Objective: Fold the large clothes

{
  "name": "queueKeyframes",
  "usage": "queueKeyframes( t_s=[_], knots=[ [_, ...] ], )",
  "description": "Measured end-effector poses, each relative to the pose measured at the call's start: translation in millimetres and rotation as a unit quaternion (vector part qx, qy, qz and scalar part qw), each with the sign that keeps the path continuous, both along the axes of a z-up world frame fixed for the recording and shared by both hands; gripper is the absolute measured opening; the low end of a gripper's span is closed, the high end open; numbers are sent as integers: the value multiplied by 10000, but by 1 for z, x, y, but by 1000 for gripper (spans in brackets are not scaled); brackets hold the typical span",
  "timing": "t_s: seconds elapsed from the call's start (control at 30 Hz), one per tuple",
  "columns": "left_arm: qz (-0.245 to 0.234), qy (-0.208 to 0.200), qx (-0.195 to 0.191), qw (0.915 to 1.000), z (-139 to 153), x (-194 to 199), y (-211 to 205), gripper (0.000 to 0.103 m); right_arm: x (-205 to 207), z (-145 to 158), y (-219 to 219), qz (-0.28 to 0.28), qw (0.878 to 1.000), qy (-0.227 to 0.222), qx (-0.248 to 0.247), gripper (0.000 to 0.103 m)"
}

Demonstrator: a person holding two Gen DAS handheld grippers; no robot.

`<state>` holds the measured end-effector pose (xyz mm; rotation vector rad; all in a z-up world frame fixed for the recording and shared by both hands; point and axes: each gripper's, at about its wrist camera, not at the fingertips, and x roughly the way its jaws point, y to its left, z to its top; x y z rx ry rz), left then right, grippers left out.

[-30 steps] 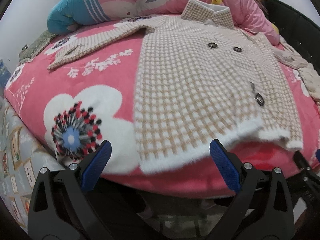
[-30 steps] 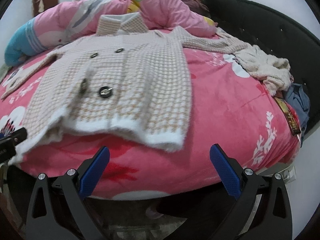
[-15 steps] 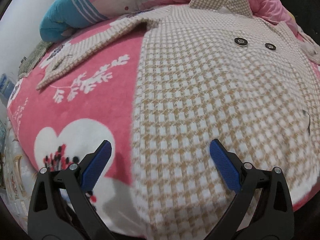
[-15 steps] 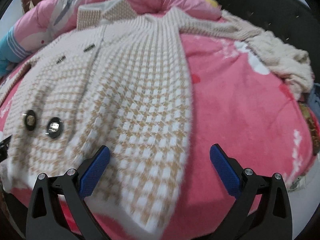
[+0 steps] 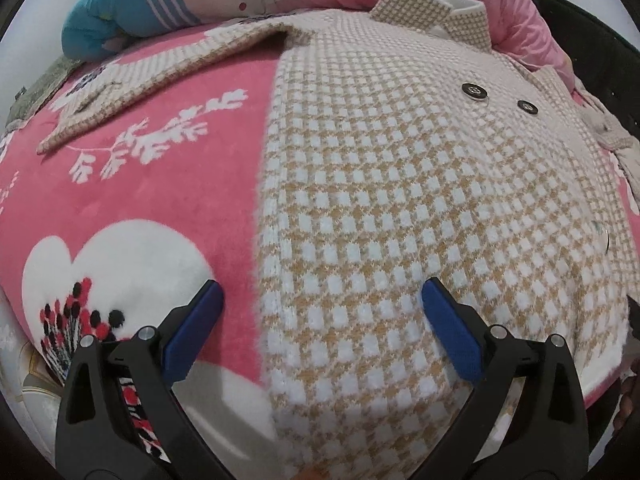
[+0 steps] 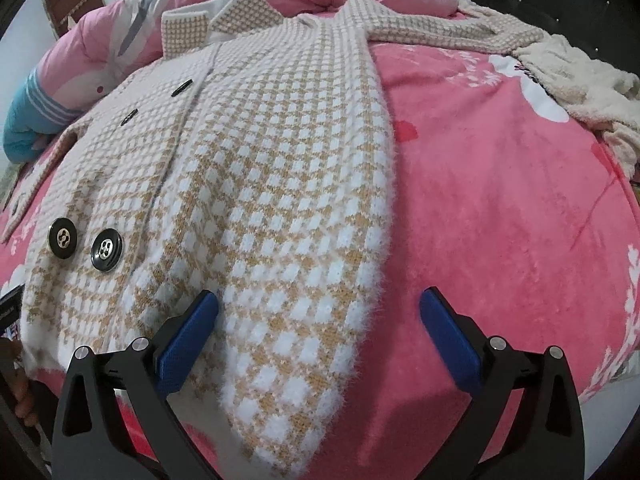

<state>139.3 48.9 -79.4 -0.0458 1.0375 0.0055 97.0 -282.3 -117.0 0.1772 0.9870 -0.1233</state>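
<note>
Lying flat, buttoned, across the bed's near edge: one checked knit coat [image 5: 400, 208] (soft, fuzzy, likely limp and weighty). Left tongs [image 5: 322, 320] and right tongs [image 6: 319, 320] both gape wide, empty, over its hem corners, the best places to grip.

The coat [image 5: 400, 208] is fuzzy knitted cloth with glossy black buttons [image 6: 106, 254]. The blanket [image 6: 500, 208] looks plush and velvety. Matt blue rubbery pads [image 5: 452, 340] line the black plastic gripper.
</note>
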Motion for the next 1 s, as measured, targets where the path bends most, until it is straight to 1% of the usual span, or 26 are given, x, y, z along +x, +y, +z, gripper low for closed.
queueKeyframes(
  t_s=[0.1, 0.2, 0.27, 0.33, 0.37, 0.47, 0.57, 0.63, 0.7, 0.77, 0.8, 0.87, 0.97, 1.0],
  knots=[
    [-30, -26, -7, 10000, 0, -3, 0, 97, -5, -4, -4, 7, 9998, -113, 147, 98],
    [-120, -139, 3, 9998, 0, -9, 1, 97, -7, -5, -5, 70, 9996, -205, 152, 98],
    [-161, -287, -137, 9994, 3, -15, 8, 96, -8, -4, -5, 131, 9995, -252, 164, 98],
    [-106, -557, -466, 9973, 8, -29, 20, 96, -11, -1, -8, 143, 9989, -312, 316, 98],
    [-97, -671, -562, 9961, 11, -34, 24, 96, -13, 2, -12, 154, 9983, -364, 438, 98],
    [-101, -908, -604, 9940, 18, -51, 35, 96, -19, 9, -20, 161, 9965, -428, 701, 98],
    [-203, -1034, -735, 9917, 21, -68, 44, 95, -27, 16, -28, 116, 9956, -501, 777, 98],
    [-315, -1069, -796, 9906, 23, -73, 43, 95, -32, 18, -31, 124, 9947, -508, 881, 98],
    [-474, -1077, -866, 9893, 24, -72, 37, 90, -36, 18, -33, 157, 9933, -483, 1041, 98],
    [-553, -1020, -977, 9884, 23, -67, 35, 75, -39, 15, -33, 196, 9922, -416, 1157, 98],
    [-579, -961, -1081, 9878, 20, -65, 34, 73, -40, 14, -31, 204, 9926, -380, 1137, 96],
    [-532, -884, -1231, 9870, 13, -60, 34, 65, -39, 15, -29, 216, 9940, -330, 1020, 94],
    [-403, -872, -1293, 9869, 7, -52, 40, 58, -38, 17, -27, 200, 9945, -306, 986, 83],
    [-364, -866, -1315, 9869, 6, -49, 42, 56, -37, 17, -28, 168, 9943, -301, 1005, 77]
  ],
)
